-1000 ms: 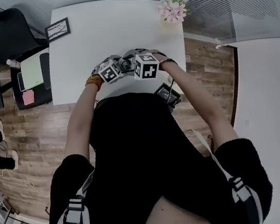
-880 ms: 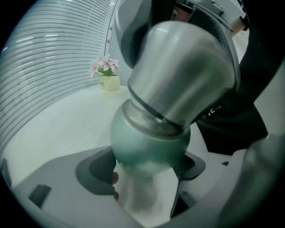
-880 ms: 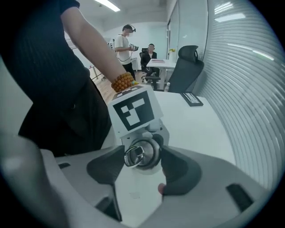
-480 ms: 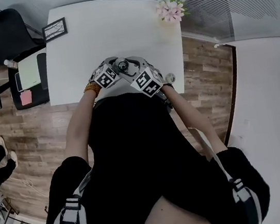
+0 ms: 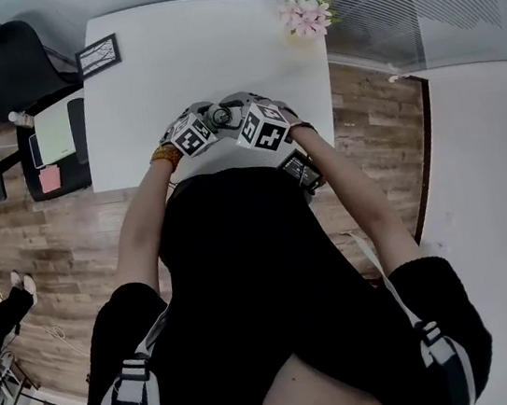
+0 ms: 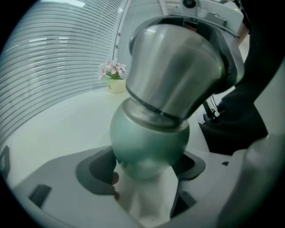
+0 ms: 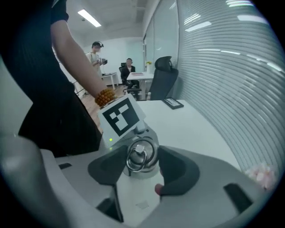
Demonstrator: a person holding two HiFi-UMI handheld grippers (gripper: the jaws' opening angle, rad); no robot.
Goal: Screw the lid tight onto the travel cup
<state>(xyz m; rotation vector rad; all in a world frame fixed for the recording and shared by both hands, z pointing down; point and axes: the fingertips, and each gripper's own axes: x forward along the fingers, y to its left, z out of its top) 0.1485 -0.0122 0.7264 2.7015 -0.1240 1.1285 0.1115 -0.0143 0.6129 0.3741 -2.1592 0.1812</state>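
Two grippers meet over the near edge of the white table [image 5: 203,53]. Compared with half a second ago, the right gripper's [image 7: 140,164] marker cube [image 5: 263,126] has swung back up to sit just beside the left cube [image 5: 191,132]; before, it hung lower and further out to the side. The left gripper [image 6: 149,171] has kept its place. The right jaws have just been closing, and the steel lid with a wire ring on top [image 7: 139,156] stands between them, with both dark pads [image 7: 104,171] lying against its sides. My left gripper is clamped on the rounded bottom of the green travel cup [image 6: 149,142], a pad on either side. Past those jaws the cup widens into a brushed-steel upper part [image 6: 178,71], tilted away to the right. The lid sits on the cup's mouth, so I can't see whether anything is inside. Well beyond the left jaws, up and to the left of the cup, a small pale pot [image 6: 116,85] holds pink flowers [image 6: 112,69] on the table.
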